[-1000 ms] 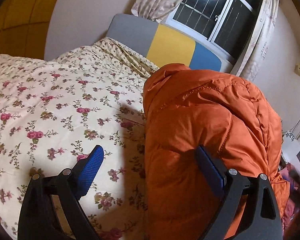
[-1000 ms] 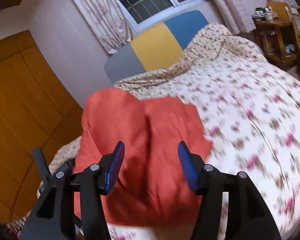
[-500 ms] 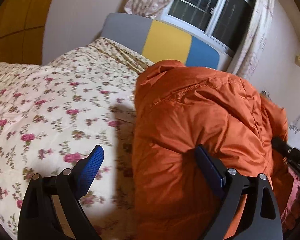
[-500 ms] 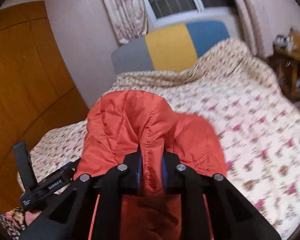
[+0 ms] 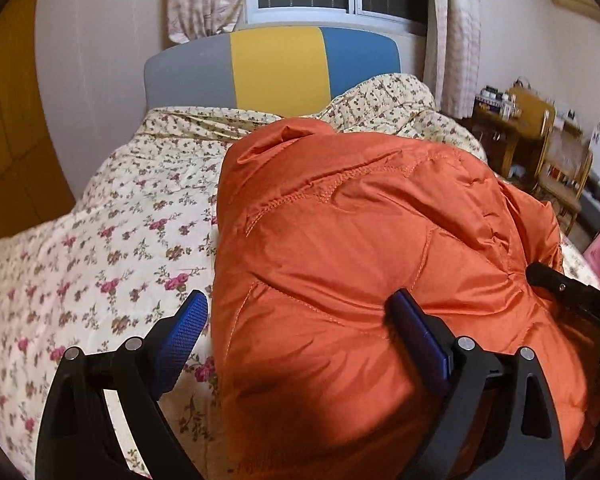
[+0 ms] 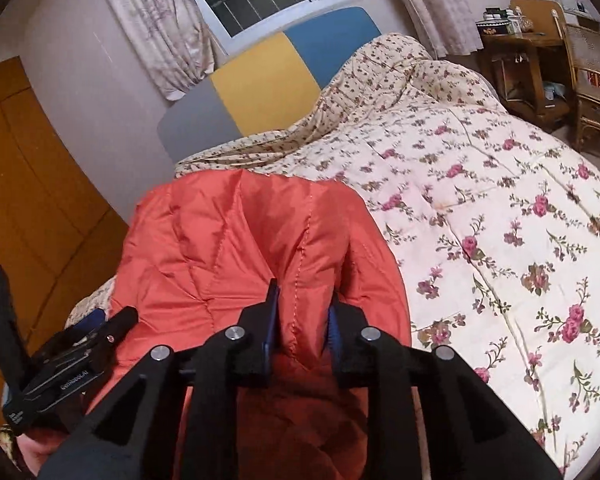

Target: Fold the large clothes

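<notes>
1. Left wrist view: my left tool is spread wide and grips nothing. One blue pad sits over the flower-printed cream quilt; the other presses against the puffy orange quilted down jacket.
2. The jacket lies in a bunched mound on the bed, toward the foot, with the grey, yellow and blue padded headboard well beyond it.
3. To do this step well, I judge I should bring the left tool onto the jacket's near left edge and close on a thin fold, not on the thick padding, which would likely slip out.
4. Right wrist view: my right tool is pressed nearly together, pinching a raised ridge of the jacket along a stitched seam.
5. The left tool shows at the lower left of this view, beside the jacket's edge.
6. I judge the right hold is good, since a seam gives firm purchase; I should keep it tight while the other side is taken.
7. With both edges held, I would lift evenly so the filling does not sag to one side, then spread the jacket flat on the open quilt to my right.
8. The slick shell may slide, so slow pulls seem wise.
</notes>
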### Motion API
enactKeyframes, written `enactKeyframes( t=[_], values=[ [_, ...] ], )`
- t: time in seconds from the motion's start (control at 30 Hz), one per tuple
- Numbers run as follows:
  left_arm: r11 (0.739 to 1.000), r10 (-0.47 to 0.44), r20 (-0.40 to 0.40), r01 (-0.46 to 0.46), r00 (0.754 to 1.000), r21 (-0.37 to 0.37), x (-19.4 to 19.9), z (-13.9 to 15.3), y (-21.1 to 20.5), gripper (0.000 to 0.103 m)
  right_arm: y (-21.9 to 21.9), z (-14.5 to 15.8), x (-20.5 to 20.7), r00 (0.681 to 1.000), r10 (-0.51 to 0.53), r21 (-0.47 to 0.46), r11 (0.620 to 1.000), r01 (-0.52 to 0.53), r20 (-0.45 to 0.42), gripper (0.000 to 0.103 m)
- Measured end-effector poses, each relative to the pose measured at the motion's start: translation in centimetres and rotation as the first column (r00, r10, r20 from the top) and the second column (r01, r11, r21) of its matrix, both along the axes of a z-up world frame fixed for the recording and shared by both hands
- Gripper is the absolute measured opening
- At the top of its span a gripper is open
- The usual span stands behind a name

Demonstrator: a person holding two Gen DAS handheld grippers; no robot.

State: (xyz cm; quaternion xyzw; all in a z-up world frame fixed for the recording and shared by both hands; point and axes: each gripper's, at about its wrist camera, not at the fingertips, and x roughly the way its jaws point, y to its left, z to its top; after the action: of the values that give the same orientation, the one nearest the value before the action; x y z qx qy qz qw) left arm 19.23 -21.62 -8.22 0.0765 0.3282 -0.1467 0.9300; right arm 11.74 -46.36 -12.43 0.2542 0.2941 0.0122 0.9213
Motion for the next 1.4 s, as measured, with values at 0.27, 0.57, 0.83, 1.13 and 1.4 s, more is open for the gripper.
enactKeyframes(
  t=[0.27,0.57,0.83,1.13,1.4],
  values=[
    [1.000,-0.004,-0.003,0.004,1.000,0.015,0.5,-1.7,-1.4,0.093,-0.4,-2.8,-0.2,1.000,-0.023,0.042,0.999,0.023,0.000,0.028],
    [1.000,-0.008,0.014,0.008,1.000,0.027,0.4,-2.5,-1.5,0.094,-0.4,-3.4,-0.1,1.000,-0.029,0.063,0.998,0.029,-0.002,0.030],
    [1.000,-0.013,0.012,0.013,1.000,0.018,-0.1,-2.4,-0.9,0.095,-0.1,-3.9,0.3,0.998,-0.040,0.162,0.986,0.047,-0.046,0.031],
    [0.997,-0.052,0.066,0.048,0.996,0.055,-2.5,-1.2,-0.6,0.095,1.4,-4.1,0.0,1.000,-0.013,0.153,0.988,0.016,-0.022,0.030],
    [0.988,-0.112,-0.003,0.112,0.994,0.108,-1.9,-0.8,-1.7,0.096,0.1,-0.4,-3.0,0.997,-0.076,0.094,0.993,0.073,0.033,0.056]
  ],
)
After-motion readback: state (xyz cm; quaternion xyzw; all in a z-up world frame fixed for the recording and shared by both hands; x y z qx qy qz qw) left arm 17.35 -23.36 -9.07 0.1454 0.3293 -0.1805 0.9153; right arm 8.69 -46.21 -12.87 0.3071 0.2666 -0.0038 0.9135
